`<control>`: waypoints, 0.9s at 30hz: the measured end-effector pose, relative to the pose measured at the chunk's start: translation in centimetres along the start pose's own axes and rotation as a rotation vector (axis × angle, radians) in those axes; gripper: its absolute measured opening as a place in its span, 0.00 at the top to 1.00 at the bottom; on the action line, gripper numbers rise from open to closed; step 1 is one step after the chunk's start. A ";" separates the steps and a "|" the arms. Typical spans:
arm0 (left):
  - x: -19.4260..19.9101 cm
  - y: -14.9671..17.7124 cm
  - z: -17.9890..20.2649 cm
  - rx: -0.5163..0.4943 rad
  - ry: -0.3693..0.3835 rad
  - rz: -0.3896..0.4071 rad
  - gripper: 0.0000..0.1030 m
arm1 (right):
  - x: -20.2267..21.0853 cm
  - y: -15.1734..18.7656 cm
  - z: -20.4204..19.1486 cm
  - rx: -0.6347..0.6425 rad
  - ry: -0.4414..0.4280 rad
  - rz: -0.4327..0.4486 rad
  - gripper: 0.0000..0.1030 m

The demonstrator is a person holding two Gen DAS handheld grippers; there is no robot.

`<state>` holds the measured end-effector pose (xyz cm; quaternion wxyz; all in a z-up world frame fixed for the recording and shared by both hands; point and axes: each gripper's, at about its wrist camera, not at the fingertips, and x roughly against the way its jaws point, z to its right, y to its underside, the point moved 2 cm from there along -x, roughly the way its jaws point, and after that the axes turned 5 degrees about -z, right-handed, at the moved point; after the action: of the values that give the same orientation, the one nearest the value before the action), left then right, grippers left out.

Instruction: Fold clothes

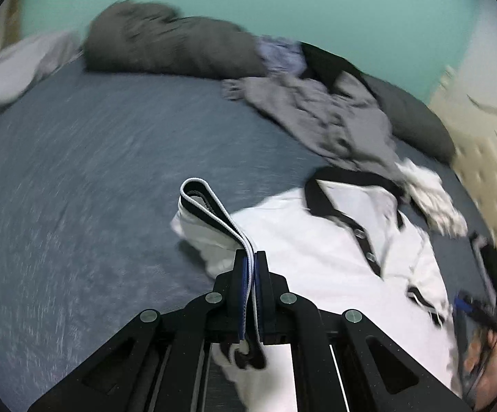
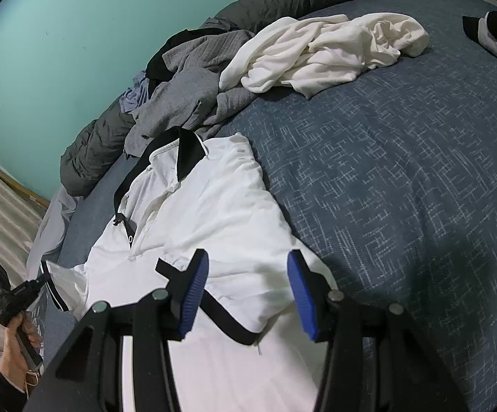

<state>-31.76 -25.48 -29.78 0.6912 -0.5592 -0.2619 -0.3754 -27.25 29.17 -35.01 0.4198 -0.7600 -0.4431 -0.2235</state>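
Now the blue patterned bed (image 2: 403,178) carries a white polo shirt (image 2: 207,213) near its left edge, a grey garment (image 2: 186,96) beyond the collar. Right gripper (image 2: 248,295) hovers over the hem, jaws apart; left gripper (image 1: 251,267) has jaws clamped on the striped sleeve cuff (image 1: 207,206).

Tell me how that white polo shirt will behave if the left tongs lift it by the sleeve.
The white polo shirt is probably floppy: its sleeve cuff already loops limply from the shut left tongs. It looks light, thin fabric lying wrinkled on the bedspread. The rest would likely trail and unfold; the right tongs are open.
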 end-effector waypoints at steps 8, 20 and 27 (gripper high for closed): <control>-4.5 4.2 10.3 -0.365 -0.036 -0.169 0.96 | 0.0 0.0 0.0 -0.006 -0.009 -0.007 0.53; -3.6 8.0 10.6 -0.351 -0.073 -0.165 0.57 | -0.2 0.0 -0.1 -0.007 -0.022 -0.018 0.53; -0.5 9.5 4.0 -0.028 -0.071 -0.038 0.57 | -0.1 0.3 -1.6 0.028 -0.041 -0.017 0.53</control>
<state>-24.14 -20.59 -34.70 0.6663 -0.5768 -0.2916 -0.3720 -26.96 27.70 -34.33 0.4194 -0.7546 -0.4610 -0.2052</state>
